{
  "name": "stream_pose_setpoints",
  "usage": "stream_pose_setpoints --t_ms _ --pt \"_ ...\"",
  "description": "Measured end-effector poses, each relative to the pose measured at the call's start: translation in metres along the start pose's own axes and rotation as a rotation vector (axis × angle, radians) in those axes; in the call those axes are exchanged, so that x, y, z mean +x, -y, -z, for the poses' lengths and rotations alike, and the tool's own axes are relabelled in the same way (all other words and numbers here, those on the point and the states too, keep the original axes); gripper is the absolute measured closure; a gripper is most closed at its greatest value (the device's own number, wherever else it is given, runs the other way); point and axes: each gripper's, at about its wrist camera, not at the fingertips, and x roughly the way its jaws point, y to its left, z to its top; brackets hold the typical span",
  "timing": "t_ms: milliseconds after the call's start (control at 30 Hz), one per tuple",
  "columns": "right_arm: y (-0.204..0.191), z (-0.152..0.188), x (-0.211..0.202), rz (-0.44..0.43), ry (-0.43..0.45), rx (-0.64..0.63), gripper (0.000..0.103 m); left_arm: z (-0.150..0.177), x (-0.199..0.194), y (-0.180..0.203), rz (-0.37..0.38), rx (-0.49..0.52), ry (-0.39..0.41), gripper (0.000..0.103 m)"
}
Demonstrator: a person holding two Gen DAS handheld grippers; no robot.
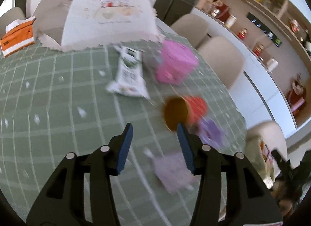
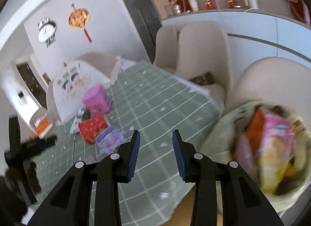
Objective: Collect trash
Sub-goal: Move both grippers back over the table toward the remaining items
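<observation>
Your left gripper (image 1: 154, 128), jaws apart and empty, is nearer the red paper cup (image 1: 184, 112) lying on its side just ahead, mouth toward you; your right gripper (image 2: 156, 135), jaws also apart and empty, hangs by the trash bin (image 2: 223, 128)

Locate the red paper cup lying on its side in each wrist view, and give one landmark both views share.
Left wrist view: the red paper cup lies right of centre on the green checked tablecloth, its brown mouth facing the camera.
Right wrist view: the red paper cup lies left of centre, seen from its side.
Shared landmark: the pink box beyond the cup.
</observation>
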Motion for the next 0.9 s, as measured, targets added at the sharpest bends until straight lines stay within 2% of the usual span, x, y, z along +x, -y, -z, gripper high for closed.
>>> stream_pose_setpoints --t_ms 67,200,333,400,533,700,800,900 --pt "-0.020 0.006 0.013 0.004 -0.028 -0.011 0.069 -0.021 0.009 -0.013 0.038 0.005 -0.004 0.058" --pt "-0.052 0.016 0.029 0.064 -0.062 -0.043 0.069 -0.065 0.036 -0.019 0.096 0.089 0.018 0.058" --pt "-0.067 0.020 0.038 0.100 -0.101 0.004 0.069 -0.086 0.078 -0.009 0.158 0.119 -0.015 0.068" --pt "-0.073 0.025 0.039 0.128 -0.117 -0.009 0.069 -0.091 0.108 -0.003 0.153 0.132 -0.063 0.075" --pt "-0.074 0.032 0.038 0.176 -0.137 -0.028 0.069 -0.098 0.144 0.001 0.100 0.113 -0.115 0.078" --pt "-0.057 0.042 0.049 0.176 -0.186 -0.005 0.069 -0.106 0.161 0.006 0.025 0.122 -0.093 0.083" --pt "-0.050 0.042 0.056 0.176 -0.177 0.010 0.069 -0.110 0.168 0.008 0.000 0.124 -0.081 0.086" --pt "-0.051 0.039 0.064 0.142 -0.182 0.030 0.069 -0.108 0.171 0.008 0.004 0.148 -0.110 0.098"
